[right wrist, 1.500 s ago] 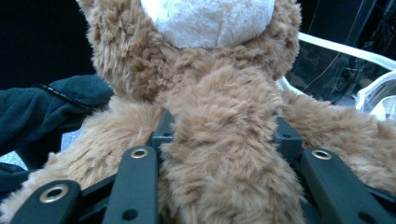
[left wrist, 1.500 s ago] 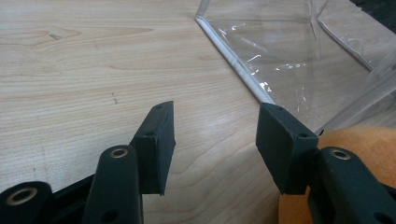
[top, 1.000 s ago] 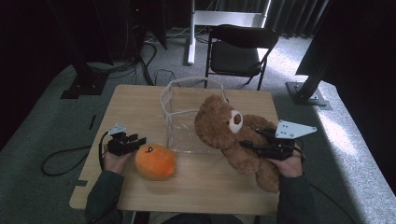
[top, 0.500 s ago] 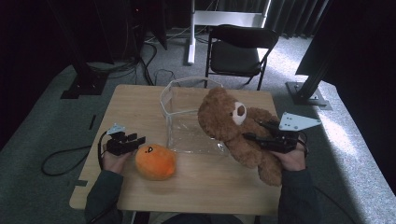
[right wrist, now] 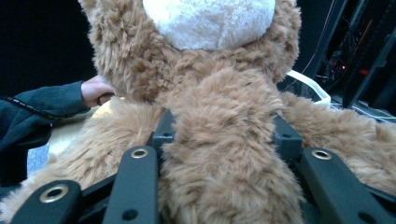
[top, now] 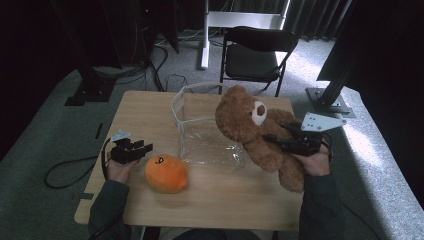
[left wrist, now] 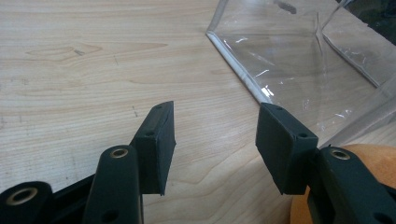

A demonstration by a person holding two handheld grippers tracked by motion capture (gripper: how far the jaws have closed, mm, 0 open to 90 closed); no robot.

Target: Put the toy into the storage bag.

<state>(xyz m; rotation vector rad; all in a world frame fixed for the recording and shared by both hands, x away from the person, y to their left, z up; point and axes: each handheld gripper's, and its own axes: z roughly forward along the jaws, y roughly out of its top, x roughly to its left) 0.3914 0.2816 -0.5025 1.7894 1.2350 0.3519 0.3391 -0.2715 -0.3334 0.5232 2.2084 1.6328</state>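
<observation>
On the right half of the bench (top: pixel 150 107), the right gripper (top: pixel 286 141) is clamped round the middle of the teddy bear (top: pixel 250 130), which is tilted with its head just over the open end of the clear plastic bag (top: pixel 200 125). The bear's legs trail toward the person's side of the bench. My reading is that the job is to put the toys into the bag: the bear is picked up and brought to the bag's mouth but is not yet inside. The orange soft toy (top: pixel 166 173) lies untouched on the bench just beside the bag's near corner. The left gripper (top: pixel 142 148) sits near it with its jaws apart and nothing between them.

The right gripper view shows what the high view cannot: both jaws sunk into the bear's fur (right wrist: pixel 224 154) on either side of the body, so the hold looks firm. The left gripper view shows bare wood between the jaws, the bag's seamed edge (left wrist: pixel 238 74) ahead and a sliver of orange toy (left wrist: pixel 378 158) at the right.
</observation>
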